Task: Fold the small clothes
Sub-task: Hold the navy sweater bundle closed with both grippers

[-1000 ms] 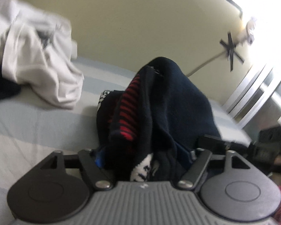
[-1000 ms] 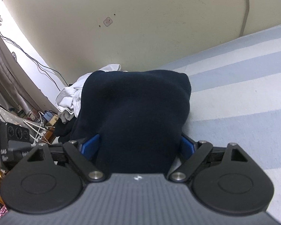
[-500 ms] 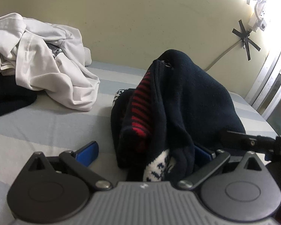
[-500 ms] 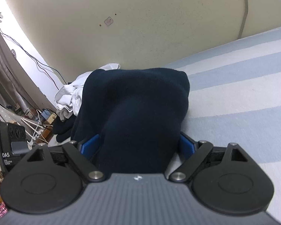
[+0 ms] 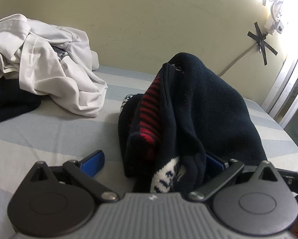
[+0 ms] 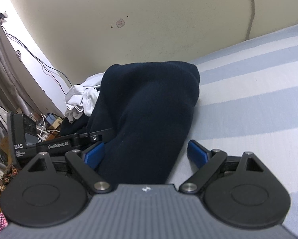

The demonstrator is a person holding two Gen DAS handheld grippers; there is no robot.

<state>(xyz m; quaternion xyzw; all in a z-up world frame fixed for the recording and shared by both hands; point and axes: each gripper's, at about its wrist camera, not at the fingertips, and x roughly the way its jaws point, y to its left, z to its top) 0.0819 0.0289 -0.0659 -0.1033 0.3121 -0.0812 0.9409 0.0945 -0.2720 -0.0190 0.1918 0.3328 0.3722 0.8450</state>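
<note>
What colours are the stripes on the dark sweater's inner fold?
Red and navy stripes on the sweater, clearest in the left wrist view.

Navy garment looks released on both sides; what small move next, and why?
Probably back both claws straight off. The left claw and right claw stand open, their blue pads clear of the navy garment, which lies bunched on the striped bed.

bed [image 5: 49,131]: striped sheet | navy sweater [image 5: 204,107] | white clothes heap [image 5: 43,59]
</note>
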